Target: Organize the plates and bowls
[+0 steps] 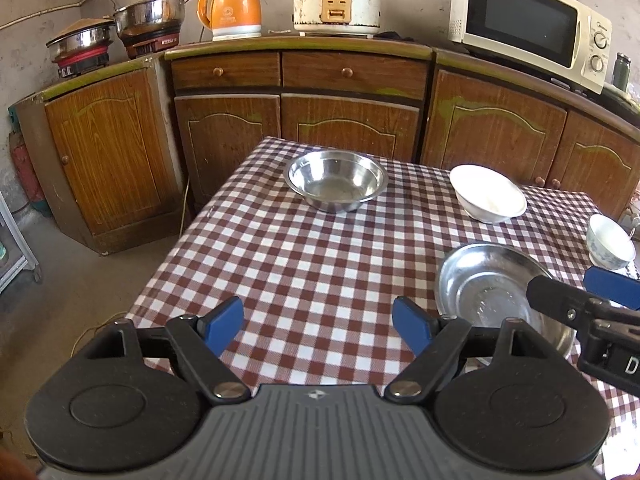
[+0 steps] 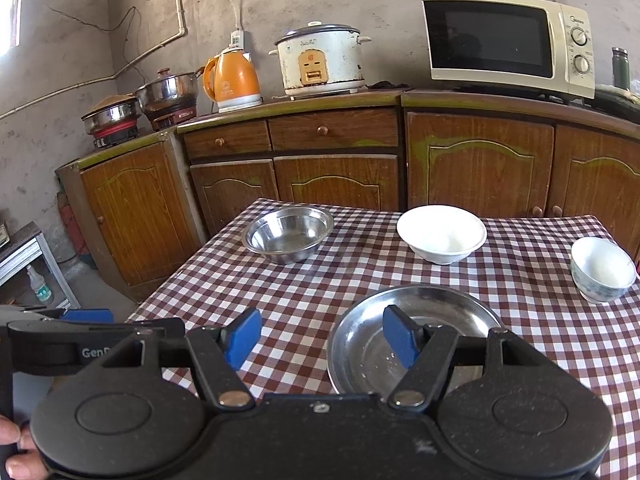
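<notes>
On the checkered table (image 1: 304, 264) stand a steel bowl (image 1: 335, 184) at the far middle, a wide white bowl (image 1: 487, 193), a small white bowl with blue pattern (image 1: 610, 247) at the right, and a shallow steel plate (image 1: 496, 288) near the front. My left gripper (image 1: 320, 326) is open and empty above the table's front, left of the plate. My right gripper (image 2: 322, 338) is open and empty, with its right finger over the steel plate (image 2: 424, 308). The right wrist view also shows the steel bowl (image 2: 287, 233), the white bowl (image 2: 441, 237) and the small bowl (image 2: 602, 268).
Wooden cabinets (image 1: 344, 120) stand behind the table, carrying a microwave (image 1: 528, 24), a rice cooker (image 1: 336, 0), an orange kettle (image 1: 232, 10) and pots (image 1: 152, 16). The table's left edge drops to the floor (image 1: 80, 288). A metal rack (image 2: 24, 256) stands at the left.
</notes>
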### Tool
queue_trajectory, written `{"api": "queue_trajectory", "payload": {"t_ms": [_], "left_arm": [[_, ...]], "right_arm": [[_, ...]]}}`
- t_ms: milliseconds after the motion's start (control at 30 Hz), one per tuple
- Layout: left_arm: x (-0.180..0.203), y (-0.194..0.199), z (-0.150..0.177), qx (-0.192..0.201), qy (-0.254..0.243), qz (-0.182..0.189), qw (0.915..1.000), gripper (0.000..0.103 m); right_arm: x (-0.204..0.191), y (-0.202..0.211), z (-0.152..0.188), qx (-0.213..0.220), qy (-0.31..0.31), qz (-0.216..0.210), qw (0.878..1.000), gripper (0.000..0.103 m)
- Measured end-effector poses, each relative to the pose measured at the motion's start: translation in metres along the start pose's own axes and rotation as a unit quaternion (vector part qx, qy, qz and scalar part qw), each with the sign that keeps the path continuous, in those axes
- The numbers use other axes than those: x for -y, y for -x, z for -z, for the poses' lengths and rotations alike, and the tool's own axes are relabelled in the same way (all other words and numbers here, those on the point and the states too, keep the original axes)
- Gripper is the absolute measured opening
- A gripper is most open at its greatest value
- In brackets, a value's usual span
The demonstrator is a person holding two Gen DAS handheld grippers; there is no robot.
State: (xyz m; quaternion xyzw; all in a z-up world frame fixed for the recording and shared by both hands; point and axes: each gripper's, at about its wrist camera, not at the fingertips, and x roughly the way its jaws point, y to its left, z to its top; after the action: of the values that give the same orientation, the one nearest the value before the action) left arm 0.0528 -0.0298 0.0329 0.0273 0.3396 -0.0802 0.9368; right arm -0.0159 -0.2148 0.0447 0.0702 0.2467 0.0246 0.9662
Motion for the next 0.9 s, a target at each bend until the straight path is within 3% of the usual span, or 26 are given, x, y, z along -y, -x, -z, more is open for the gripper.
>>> {"api": "queue_trajectory", "payload": {"t_ms": [900], "left_arm": [[-0.031,-0.08,-0.057,0.002,-0.01,-0.035,0.9993,0.085]], "right_arm": [[-0.008,-0.108,-0.044,-0.002,-0.002,0.005,1.0,0.08]]}}
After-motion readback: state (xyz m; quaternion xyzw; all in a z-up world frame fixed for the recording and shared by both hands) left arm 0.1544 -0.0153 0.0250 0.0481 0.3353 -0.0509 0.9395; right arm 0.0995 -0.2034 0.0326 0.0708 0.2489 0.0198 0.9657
